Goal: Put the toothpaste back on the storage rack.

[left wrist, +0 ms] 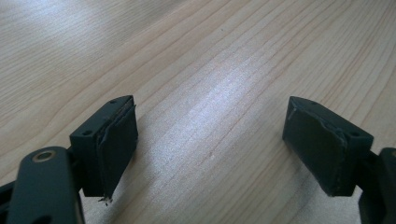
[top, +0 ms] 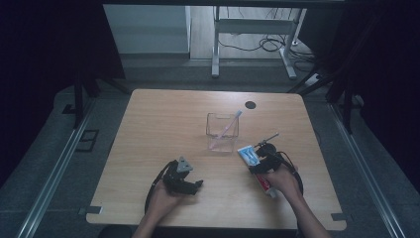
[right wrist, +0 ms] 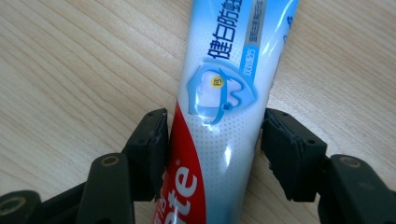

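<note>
Fingers of the right gripper (top: 261,163) sit on either side of the toothpaste tube (top: 255,166), which lies flat on the wooden table (top: 163,124) just right of a clear cup (top: 222,132) holding a toothbrush (top: 227,128). From above, the left gripper (top: 193,183) rests near the table's front edge, well apart from the tube.

Left gripper view: its jaws stand wide apart over bare wood.

Right gripper view: the tube (right wrist: 224,116) runs between the jaws; the left pad (right wrist: 156,154) touches it, while the right pad (right wrist: 285,154) stands just beside it, not clamped.
</note>
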